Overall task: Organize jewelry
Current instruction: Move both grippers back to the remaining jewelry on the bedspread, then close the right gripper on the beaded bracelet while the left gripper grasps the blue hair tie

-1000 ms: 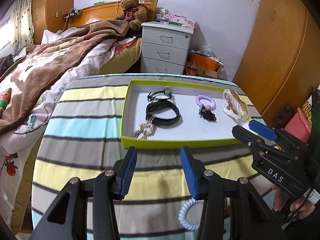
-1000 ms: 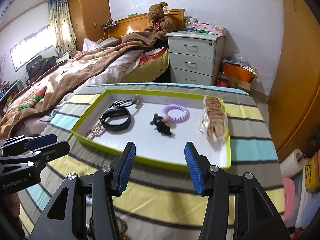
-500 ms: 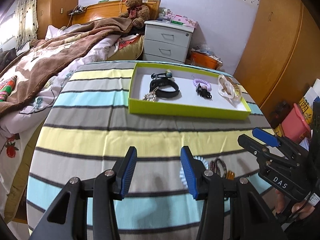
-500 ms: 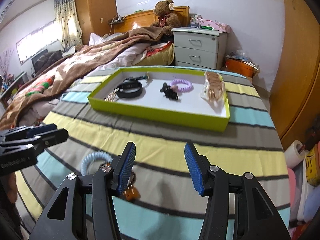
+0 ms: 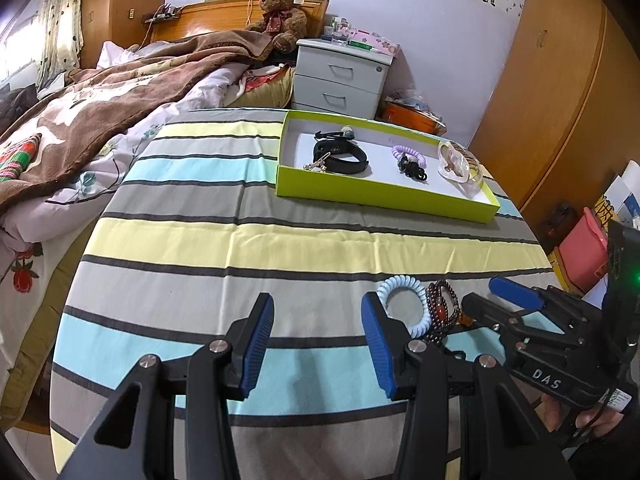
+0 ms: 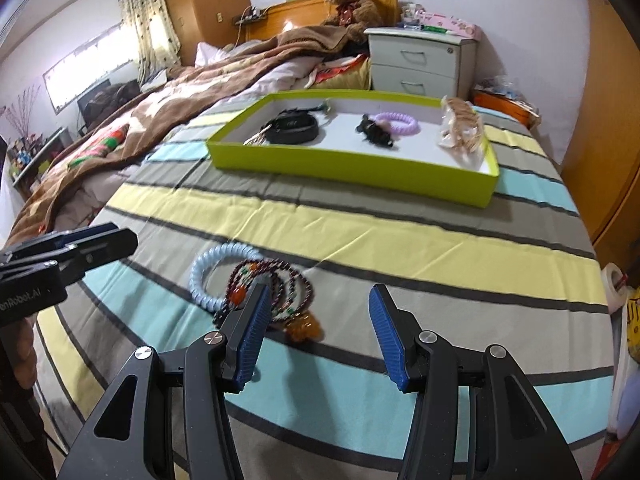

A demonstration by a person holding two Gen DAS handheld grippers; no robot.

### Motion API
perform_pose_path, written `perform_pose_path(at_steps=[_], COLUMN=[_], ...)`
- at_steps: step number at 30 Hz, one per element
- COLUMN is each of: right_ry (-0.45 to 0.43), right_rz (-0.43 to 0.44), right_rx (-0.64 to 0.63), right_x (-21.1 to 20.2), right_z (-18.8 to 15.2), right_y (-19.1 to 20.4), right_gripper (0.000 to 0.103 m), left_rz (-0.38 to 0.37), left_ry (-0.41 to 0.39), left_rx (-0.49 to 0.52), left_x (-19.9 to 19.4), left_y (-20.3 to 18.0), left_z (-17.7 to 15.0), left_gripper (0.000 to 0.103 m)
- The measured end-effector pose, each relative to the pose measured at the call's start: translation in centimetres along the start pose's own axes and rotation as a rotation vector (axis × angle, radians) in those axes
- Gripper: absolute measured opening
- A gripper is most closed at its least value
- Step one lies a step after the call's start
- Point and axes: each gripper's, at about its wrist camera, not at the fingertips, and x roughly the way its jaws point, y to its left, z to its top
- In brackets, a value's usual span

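On the striped cloth (image 5: 280, 248), blue coil (image 6: 218, 276) and bead bracelet (image 6: 280, 288) lying touching, well short of the green tray (image 6: 352, 166), left gripper (image 5: 318, 338) and right gripper (image 6: 316, 332) both hovering with jaws apart, gripping nothing.

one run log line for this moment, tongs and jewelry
left tongs: open, empty | right tongs: open, empty | blue coil band, bead bracelet: on cloth | tray: five pieces
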Motion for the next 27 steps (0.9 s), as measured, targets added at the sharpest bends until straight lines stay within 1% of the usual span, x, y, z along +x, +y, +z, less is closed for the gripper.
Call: perform_pose_path(at_steps=[6, 18, 22, 23, 24, 25, 27], right_ry=[0.020, 0.045, 0.043, 0.042, 0.040, 0.037, 0.034], right_rz=[-0.011, -0.089, -0.090, -0.094, -0.096, -0.097, -0.104], right_rx=[-0.025, -0.083, -0.066, -0.063, -0.062, -0.062, -0.059], right_x=[0.8, 2.3, 2.4, 2.4, 2.4, 2.3, 2.2], right_z=[0.1, 1.1, 1.3, 1.3, 1.3, 1.3, 1.3], right_y=[0.8, 1.3, 1.0, 0.9, 0.9, 0.9, 0.9], right_gripper=[0.052, 0.052, 0.051, 0.050, 0.044, 0.035, 0.025], left_rz=[-0.001, -0.002, -0.003, -0.004, -0.004, -0.004, -0.004], left_ry=[-0.003, -0.001, 0.003, 0.004, 0.006, 0.007, 0.009], left_rx=[-0.005, -0.019, -0.020, -0.020, -0.020, -0.020, -0.019], left_x=[-0.3, -0.4, -0.3, -0.3, -0.3, -0.3, -0.2], left_y=[0.3, 0.8, 0.9, 0.9, 0.9, 0.9, 0.8], left_z=[-0.3, -0.6, -0.7, -0.7, -0.7, -0.7, -0.7], left_gripper=[0.047, 0.047, 0.047, 0.047, 0.048, 0.048, 0.048])
